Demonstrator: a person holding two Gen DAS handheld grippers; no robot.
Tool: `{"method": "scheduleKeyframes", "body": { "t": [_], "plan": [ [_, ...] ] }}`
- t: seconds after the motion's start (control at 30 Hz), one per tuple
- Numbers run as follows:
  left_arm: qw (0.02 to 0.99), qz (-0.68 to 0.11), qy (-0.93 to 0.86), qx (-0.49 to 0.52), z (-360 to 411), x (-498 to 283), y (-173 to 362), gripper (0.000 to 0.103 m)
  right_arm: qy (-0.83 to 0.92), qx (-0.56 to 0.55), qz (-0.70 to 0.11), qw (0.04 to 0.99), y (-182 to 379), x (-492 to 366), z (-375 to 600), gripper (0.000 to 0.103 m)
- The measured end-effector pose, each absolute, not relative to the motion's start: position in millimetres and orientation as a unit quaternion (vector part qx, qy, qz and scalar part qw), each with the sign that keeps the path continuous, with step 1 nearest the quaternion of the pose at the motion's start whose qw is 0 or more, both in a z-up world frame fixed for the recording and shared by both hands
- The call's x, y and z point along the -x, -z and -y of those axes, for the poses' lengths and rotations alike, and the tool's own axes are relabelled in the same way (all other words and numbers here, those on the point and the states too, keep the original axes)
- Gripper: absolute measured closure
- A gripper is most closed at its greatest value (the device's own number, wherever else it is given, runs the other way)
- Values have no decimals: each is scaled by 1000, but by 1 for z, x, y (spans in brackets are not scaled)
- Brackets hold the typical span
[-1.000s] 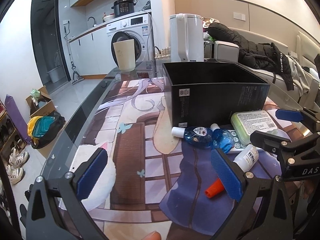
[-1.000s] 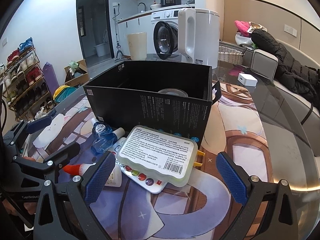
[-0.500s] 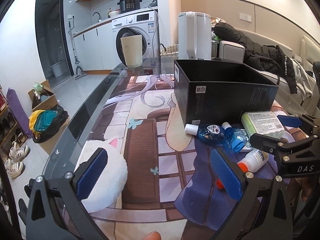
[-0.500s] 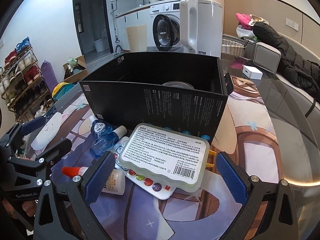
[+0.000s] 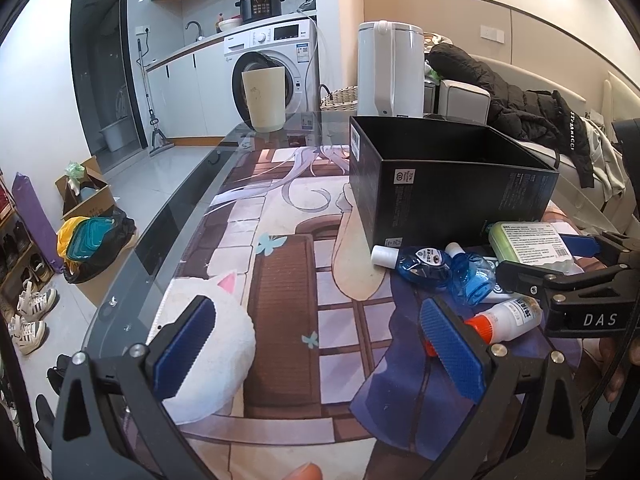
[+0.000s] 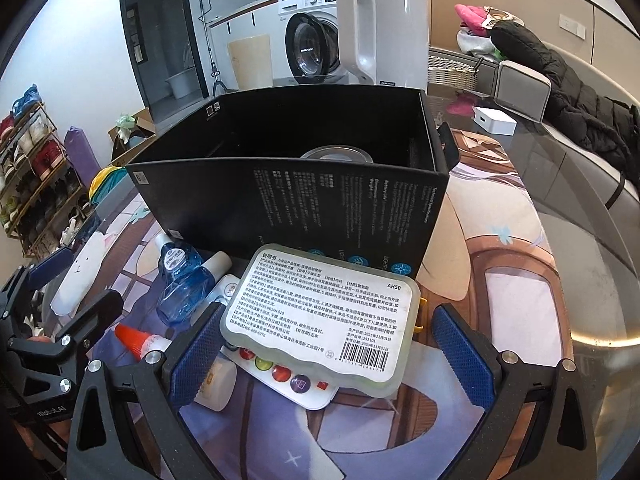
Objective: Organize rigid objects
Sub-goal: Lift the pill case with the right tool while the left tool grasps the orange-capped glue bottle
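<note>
The right gripper (image 6: 326, 344) is standing wide open around the near end of the pale green plastic case (image 6: 324, 316), its blue pads flanking the case without touching it, so the step in hand looks like the grasp before a lift into the black box (image 6: 288, 200) just behind. The case is lying tilted on a white remote (image 6: 288, 380) with coloured buttons, so the next move probably calls for closing squarely on its long sides and clearing the box's near wall. The left gripper (image 5: 320, 350) is hanging open and empty over the mat, to the left of the pile (blue bottles (image 5: 444, 268) and an orange-capped white bottle (image 5: 504, 318) lie near the box). The case's label reads "AH50" above a barcode; the right gripper's frame shows "DAS".
</note>
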State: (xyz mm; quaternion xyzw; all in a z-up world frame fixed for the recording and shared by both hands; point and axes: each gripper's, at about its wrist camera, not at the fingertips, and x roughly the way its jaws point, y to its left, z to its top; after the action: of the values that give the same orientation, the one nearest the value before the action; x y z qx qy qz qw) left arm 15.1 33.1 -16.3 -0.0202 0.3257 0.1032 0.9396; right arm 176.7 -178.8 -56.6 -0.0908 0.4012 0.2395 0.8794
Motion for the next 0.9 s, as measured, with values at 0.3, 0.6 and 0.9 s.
{"method": "scheduleKeyframes", "body": {
  "t": [0.3,0.6,0.9],
  "plan": [
    [939,-327,-100,18,-27,-13,16,0,-249,80,-384,885,55,-170,187,14],
    [938,-339,-70,23,-1,-11,13,0,-251,49,-354,900,45,-159,215,14],
    [931,-358,-61,29,31,-14,11,0,-245,38,-348,904,43,-151,244,14]
  ]
}}
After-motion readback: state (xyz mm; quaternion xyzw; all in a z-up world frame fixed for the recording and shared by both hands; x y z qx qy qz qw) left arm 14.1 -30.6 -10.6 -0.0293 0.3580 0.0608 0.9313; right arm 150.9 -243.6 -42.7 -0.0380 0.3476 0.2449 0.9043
